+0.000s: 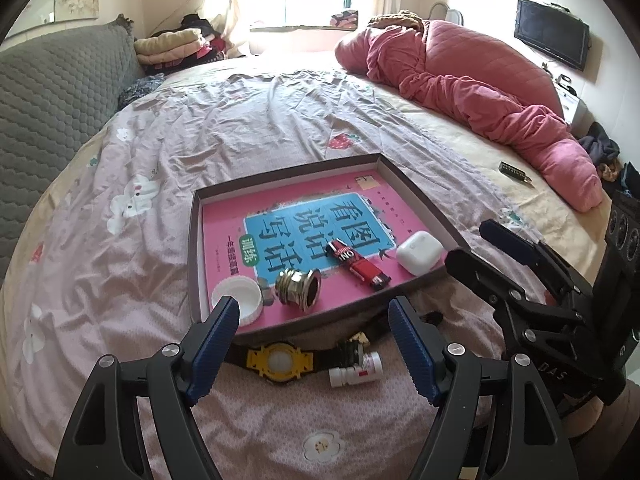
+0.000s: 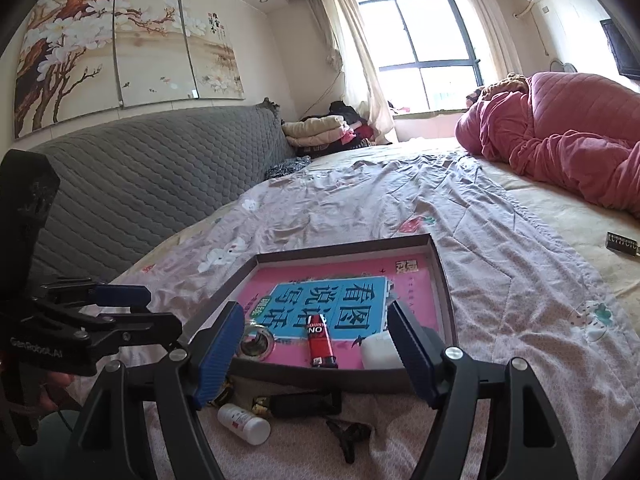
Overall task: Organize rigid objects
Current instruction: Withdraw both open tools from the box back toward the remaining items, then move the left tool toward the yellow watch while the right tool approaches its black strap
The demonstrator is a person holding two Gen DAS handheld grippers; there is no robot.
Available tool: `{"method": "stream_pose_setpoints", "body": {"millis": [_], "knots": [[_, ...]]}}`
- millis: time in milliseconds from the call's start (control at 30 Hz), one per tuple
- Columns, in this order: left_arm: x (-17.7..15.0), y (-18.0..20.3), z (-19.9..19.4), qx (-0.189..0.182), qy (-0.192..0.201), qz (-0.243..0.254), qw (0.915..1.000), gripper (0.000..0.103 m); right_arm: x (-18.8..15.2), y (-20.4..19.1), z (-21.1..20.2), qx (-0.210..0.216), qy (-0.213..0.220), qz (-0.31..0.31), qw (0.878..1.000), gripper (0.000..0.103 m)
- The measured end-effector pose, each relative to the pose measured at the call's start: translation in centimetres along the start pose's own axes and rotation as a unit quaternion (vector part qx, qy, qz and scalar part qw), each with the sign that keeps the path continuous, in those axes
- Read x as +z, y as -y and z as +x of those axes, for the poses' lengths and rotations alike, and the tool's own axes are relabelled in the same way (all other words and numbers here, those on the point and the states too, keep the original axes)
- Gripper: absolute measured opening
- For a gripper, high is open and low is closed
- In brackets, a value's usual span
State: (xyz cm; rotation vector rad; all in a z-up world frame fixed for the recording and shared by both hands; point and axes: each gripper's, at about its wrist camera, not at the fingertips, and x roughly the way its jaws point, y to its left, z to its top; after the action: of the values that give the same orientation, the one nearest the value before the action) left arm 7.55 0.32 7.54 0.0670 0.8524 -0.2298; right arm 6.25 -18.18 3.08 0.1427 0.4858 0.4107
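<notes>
A shallow brown tray lined with a pink book lies on the bed. In it are a white cap, a brass fitting, a red lighter and a white earbud case. On the bedspread in front of the tray lie a yellow watch and a small white bottle. My left gripper is open above the watch. My right gripper is open at the tray's near edge, with the bottle and a black strap below it. The right gripper also shows in the left wrist view.
A pink quilt is heaped at the far right of the bed. A grey padded headboard runs along the left. A small dark metal object lies on the sheet right of the tray. Folded blankets sit by the window.
</notes>
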Motion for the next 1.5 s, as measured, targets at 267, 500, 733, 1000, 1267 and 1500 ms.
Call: {"method": "stream_pose_setpoints", "body": {"millis": [267,500,733,1000,1267,1500], "knots": [[-1.2,0.2,-0.7,0.001,0.000,0.001,1.0000,0.078,-0.5,-0.6,-0.7,-0.007,-0.007,-0.006,1.000,0.073],[-2.2,-0.3,-1.8,0.004,0.005,-0.012,0.9999,0.078,-0.8,-0.6,-2.0,-0.017,-0.007,-0.001,1.000,0.073],[-3.7,-0.9,-2.7,0.006,0.003,-0.024,0.9997,0.078,-1.4,-0.5,-3.2,-0.025,-0.015,0.004,1.000,0.073],[-5.8,-1.1,-2.9,0.002,-0.009,-0.034,0.9994,0.078,-2.2,-1.4,-4.0,-0.030,-0.029,-0.003,0.999,0.073],[-7.0,-1.0,-2.7,-0.001,-0.017,-0.039,0.9991,0.078,-2.9,-2.8,-4.4,-0.027,-0.044,-0.025,0.998,0.073],[-8.1,-0.9,-2.4,-0.004,-0.025,-0.042,0.9988,0.078,-3.7,-3.4,-4.3,-0.036,-0.064,-0.031,0.997,0.073]]}}
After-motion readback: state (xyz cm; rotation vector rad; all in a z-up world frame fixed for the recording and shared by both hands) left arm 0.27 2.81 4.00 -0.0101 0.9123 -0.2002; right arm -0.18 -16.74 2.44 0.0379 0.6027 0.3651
